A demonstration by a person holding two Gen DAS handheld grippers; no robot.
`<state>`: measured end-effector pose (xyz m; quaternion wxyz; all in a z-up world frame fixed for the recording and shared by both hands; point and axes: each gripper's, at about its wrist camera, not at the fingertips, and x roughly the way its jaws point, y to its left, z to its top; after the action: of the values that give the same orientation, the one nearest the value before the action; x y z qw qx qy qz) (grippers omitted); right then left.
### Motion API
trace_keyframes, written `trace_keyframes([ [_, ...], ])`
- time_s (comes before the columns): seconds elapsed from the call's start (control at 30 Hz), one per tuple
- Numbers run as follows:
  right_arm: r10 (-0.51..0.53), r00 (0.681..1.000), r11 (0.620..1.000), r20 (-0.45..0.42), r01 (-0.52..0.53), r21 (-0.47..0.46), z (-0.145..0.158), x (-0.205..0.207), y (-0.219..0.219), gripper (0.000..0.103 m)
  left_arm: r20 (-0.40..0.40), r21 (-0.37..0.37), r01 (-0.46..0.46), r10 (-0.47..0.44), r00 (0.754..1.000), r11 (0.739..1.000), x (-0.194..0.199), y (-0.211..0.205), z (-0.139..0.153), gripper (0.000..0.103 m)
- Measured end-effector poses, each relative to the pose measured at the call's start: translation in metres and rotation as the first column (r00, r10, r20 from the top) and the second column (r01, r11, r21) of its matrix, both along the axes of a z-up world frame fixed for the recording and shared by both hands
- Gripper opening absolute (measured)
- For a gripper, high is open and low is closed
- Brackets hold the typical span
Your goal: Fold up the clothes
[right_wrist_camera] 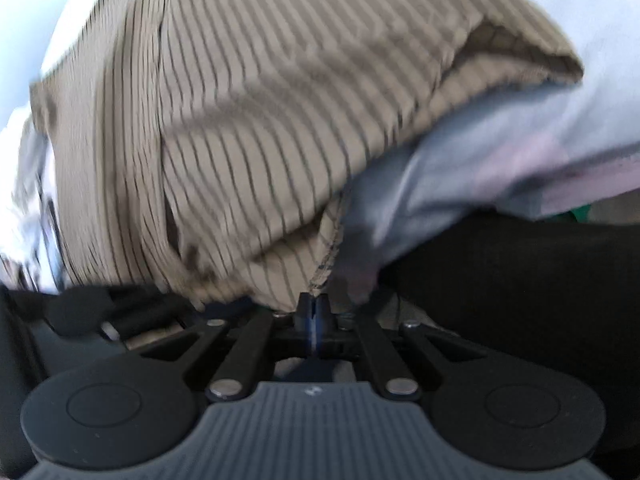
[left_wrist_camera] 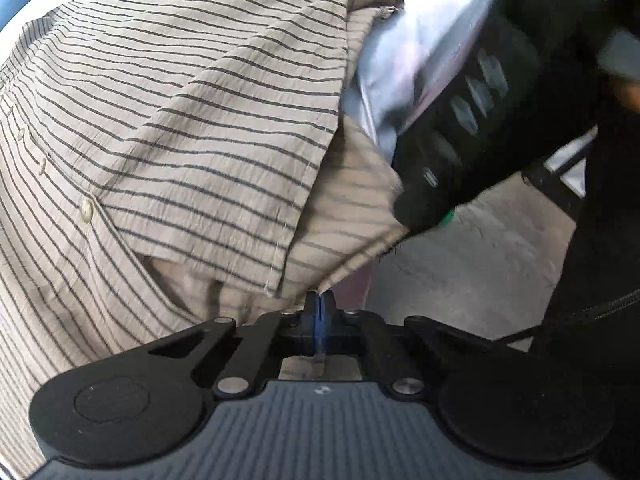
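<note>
Your left claw [left_wrist_camera: 319,300] is pinched tight on the hem of the striped shirt [left_wrist_camera: 180,128], its two dark fingers pressed together with a thin blue strip showing between them and the cloth edge caught at their tips. Your right claw [right_wrist_camera: 315,300] is closed the same way, nipping a frayed corner of the same shirt [right_wrist_camera: 260,100].

From the left claw the fabric rises and spreads away to the left: a thin, crinkled, seersucker-like weave in beige with narrow dark stripes. One panel is folded over another, its stitched edge running on a slant, and a row of small pale buttons [left_wrist_camera: 85,210] lines the placket at far left. Under the shirt lies a smooth, pale blue-white sheet [left_wrist_camera: 384,72], blurred here. To the right of it, the other gripper's black body [left_wrist_camera: 472,128] cuts across the left wrist view, also blurred, over a grey floor [left_wrist_camera: 480,264].

In the right wrist view the shirt bunches into soft rounded folds, heaped on the pale sheet [right_wrist_camera: 500,152]. A black fabric mass [right_wrist_camera: 520,280] fills the lower right; what it is you cannot tell.
</note>
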<state>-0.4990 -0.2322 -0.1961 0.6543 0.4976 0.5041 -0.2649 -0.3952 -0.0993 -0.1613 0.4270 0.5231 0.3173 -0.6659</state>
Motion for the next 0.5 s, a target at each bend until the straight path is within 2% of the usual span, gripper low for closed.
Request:
trace_keyframes([
  [0.13,0.118,0.990,0.993,-0.079,-0.117,0.013,-0.007,0.016,0.012,0.002,-0.009,0.051,0.005,-0.005,1.000,0.999,0.001,0.005,-0.001,0.000],
  [0.33,0.162,0.981,0.980,-0.107,-0.148,0.135,-0.014,0.014,0.015,0.002,-0.045,0.102,-0.006,0.011,0.999,0.995,0.008,0.002,-0.002,0.000],
  [0.43,0.140,0.986,0.987,-0.088,-0.132,0.093,0.004,0.004,0.006,0.005,-0.060,0.083,-0.010,0.015,0.998,0.997,0.011,0.006,0.004,0.000],
  [0.5,0.076,0.994,0.997,-0.084,-0.074,0.023,0.019,-0.010,-0.014,0.007,-0.062,0.046,-0.023,0.025,0.998,0.999,0.013,0.006,0.010,0.000],
])
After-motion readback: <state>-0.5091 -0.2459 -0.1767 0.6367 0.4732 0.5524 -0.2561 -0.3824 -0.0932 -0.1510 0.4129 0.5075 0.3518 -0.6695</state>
